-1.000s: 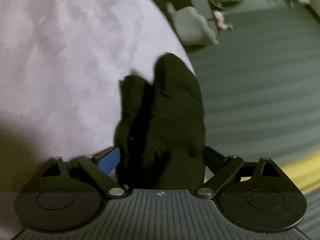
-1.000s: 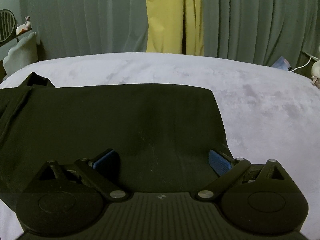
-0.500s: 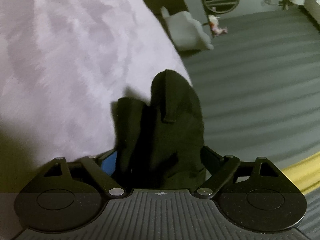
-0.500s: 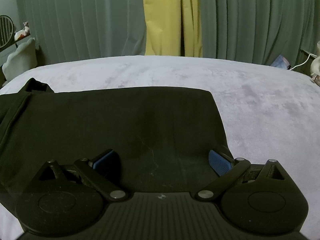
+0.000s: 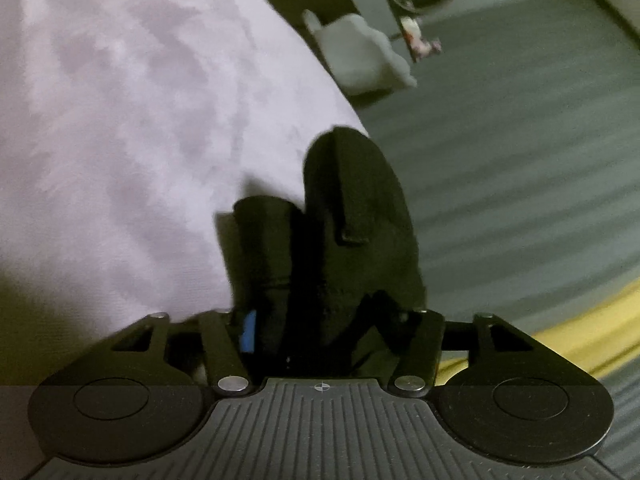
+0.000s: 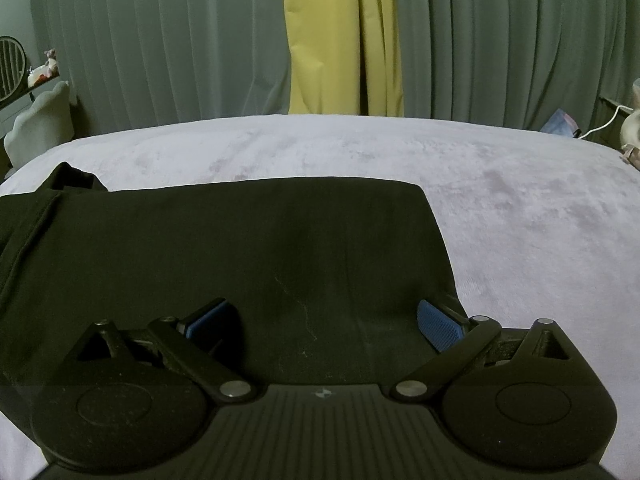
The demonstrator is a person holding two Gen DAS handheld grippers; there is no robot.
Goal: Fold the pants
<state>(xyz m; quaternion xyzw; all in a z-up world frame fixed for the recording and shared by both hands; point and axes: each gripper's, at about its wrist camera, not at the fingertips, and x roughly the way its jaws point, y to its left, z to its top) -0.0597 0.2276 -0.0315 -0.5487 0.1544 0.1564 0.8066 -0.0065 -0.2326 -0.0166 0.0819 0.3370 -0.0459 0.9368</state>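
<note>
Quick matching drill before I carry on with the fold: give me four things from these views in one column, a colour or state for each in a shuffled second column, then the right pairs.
Things:
1. pants
2. bed cover
3. middle curtain panel
4. right gripper

Colour or state:
A. yellow
B. jaws wide apart over flat cloth
C. black
D. pale lilac

Pairs: 1-C, 2-D, 3-A, 4-B

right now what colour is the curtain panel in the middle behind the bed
Yellow: the middle curtain panel hangs between grey-green curtains, clearest in the right wrist view.
</note>
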